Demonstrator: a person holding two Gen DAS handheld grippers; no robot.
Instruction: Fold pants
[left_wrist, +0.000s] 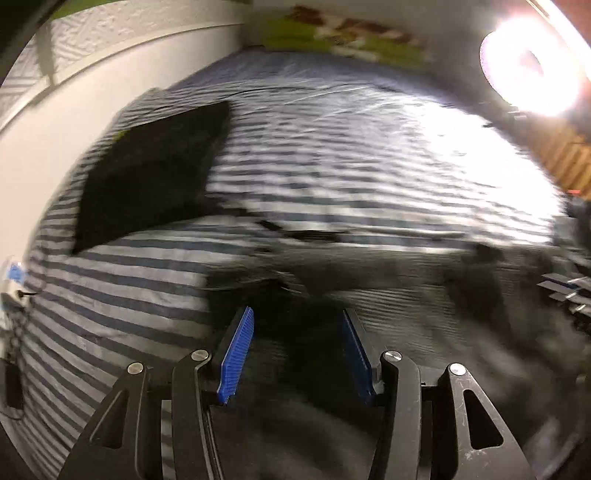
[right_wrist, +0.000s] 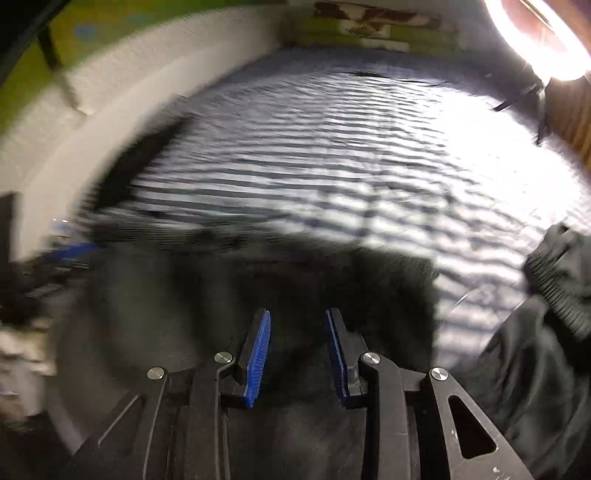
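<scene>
Both the left gripper (left_wrist: 297, 317) and right gripper (right_wrist: 297, 317) hold fingers apart, apparently unloaded, above dark pants (right_wrist: 229, 295) on the striped bed (left_wrist: 332, 155) beside a white wall (left_wrist: 48, 147), under a bright lamp (left_wrist: 532, 66).

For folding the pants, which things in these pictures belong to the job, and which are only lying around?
Belong to the job:
- dark pants spread on the bed
- left gripper, open above the pants
- right gripper, open above the pants
- striped bedsheet, the work surface

Only lying around:
- folded black garment near the wall
- dark jacket at the right edge
- ring light
</scene>
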